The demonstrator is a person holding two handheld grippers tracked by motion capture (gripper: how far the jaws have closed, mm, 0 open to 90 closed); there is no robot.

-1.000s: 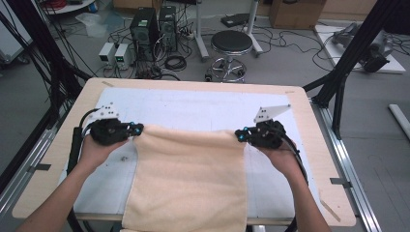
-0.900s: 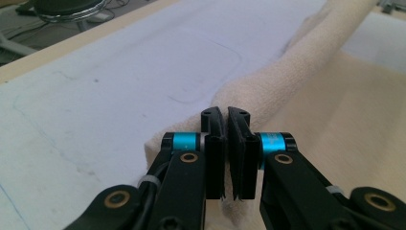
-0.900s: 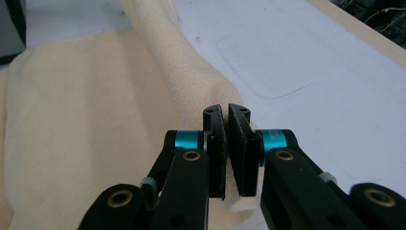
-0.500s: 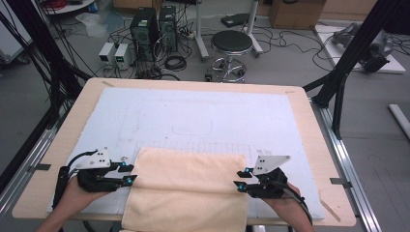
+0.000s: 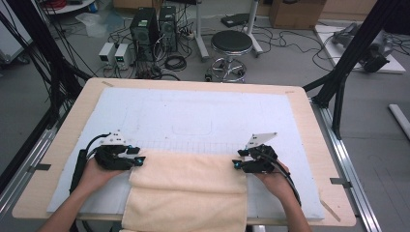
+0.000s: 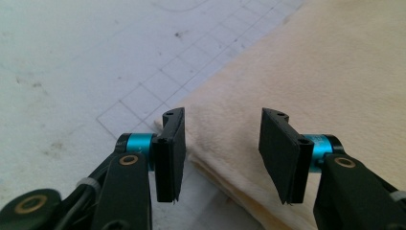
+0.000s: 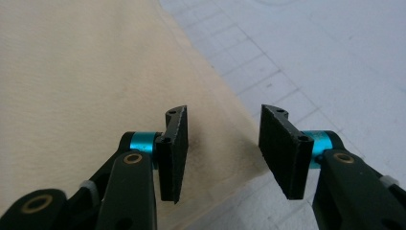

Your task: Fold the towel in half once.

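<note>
At the near edge of the white mat (image 5: 193, 121), a cream towel (image 5: 188, 188) lies folded, its doubled fold line running across the mat between the two tools and its lower part hanging past the near rim of the table (image 5: 314, 145), where the high view cuts it off. On the towel's left corner sits the left gripper (image 5: 138, 161), and on the towel's right corner the right gripper (image 5: 237, 165), each held low in a hand that comes in from the bottom. Both pairs of tongs stand apart and have just been opening: in the left gripper view the layered corner of the towel (image 6: 297, 86) lies between and under the left gripper (image 6: 222, 143) with neither pad pressing on it, and in the right gripper view the towel's edge (image 7: 86, 81) likewise runs loose beneath the right gripper (image 7: 222, 143). That placement reads as a release, I would judge: the top layer was carried by its two corners so the fold would land square, and the corners are being let go right where the edges line up. How many layers are stacked at the left corner is hard to count, since the jaws cover part of it. How far the towel hangs below the table rim cannot be told.
</note>
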